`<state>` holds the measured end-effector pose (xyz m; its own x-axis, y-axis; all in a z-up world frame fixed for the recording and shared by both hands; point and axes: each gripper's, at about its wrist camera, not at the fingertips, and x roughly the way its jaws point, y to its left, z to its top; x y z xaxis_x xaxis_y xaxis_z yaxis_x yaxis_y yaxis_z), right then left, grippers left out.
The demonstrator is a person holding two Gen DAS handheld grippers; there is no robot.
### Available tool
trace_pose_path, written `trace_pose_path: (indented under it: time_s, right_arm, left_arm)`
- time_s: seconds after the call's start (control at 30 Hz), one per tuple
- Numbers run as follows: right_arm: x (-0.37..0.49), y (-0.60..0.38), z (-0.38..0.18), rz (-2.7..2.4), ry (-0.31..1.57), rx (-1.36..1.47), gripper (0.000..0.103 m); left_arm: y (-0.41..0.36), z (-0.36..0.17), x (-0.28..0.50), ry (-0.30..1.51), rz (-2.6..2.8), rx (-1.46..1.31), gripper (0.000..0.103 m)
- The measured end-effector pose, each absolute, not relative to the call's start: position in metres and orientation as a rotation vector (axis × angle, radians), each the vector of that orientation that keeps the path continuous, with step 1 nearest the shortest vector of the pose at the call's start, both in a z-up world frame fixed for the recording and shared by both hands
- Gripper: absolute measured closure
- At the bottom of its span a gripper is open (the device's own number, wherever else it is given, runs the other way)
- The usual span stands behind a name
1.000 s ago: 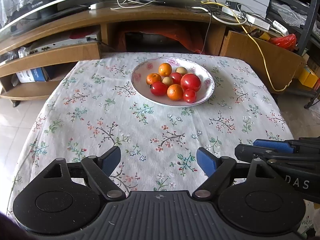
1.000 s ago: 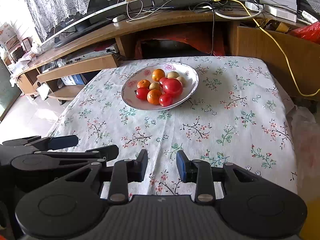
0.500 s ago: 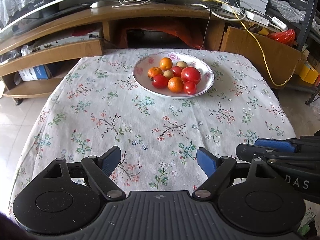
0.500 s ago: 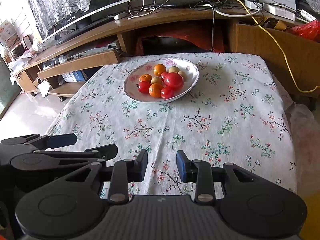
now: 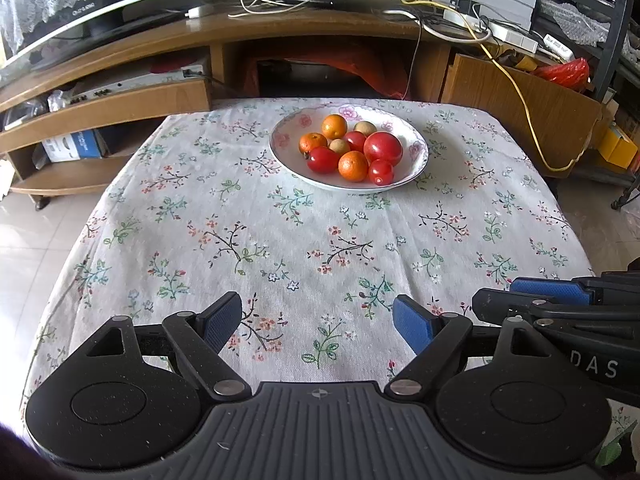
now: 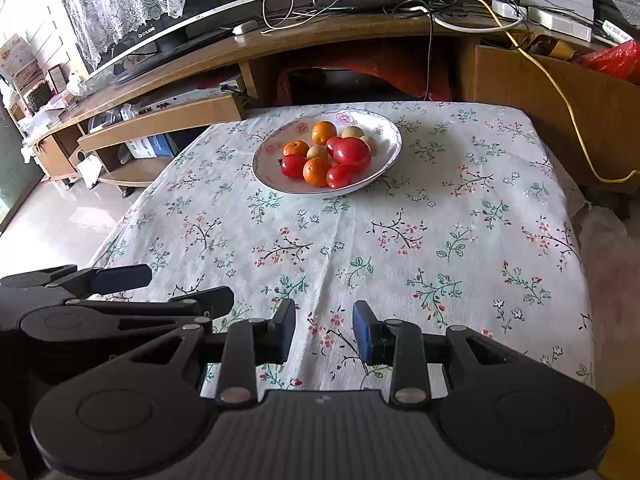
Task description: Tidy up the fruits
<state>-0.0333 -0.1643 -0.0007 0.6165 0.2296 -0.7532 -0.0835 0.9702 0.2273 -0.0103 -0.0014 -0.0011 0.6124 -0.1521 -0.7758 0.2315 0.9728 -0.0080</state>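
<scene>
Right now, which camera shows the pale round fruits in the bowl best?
The right wrist view: three pale fruits show in the bowl. The left wrist view shows only two; the big tomato likely hides the third.

fruits (image 5: pixel 352 150) | red, orange, tan (heaped) | in floral bowl (image 5: pixel 416 160)

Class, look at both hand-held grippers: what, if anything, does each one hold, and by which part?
Nothing is held. The left hand-held gripper and the right hand-held gripper have only tablecloth between their pads; all fruit lies in the bowl.

The bowl (image 5: pixel 418 148) of fruit now sits higher in both views.
</scene>
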Motion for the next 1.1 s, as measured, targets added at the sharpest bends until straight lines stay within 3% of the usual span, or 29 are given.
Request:
trace_pose_path:
  time_s: [0.43,0.93,1.1]
  right_arm:
    - [-0.041,-0.159,0.006,0.208,0.859,0.168,0.072]
    - [-0.039,-0.159,0.003,0.205,0.860,0.174,0.071]
    - [-0.038,-0.162,0.002,0.192,0.861,0.183,0.069]
  left_arm:
    - [0.008,0.007,-0.011,0.910,-0.231,-0.005,0.024]
    - [0.005,0.010,-0.014,0.819,-0.214,0.067,0.018]
    - [0.005,0.012,-0.015,0.801,-0.189,0.079,0.011]
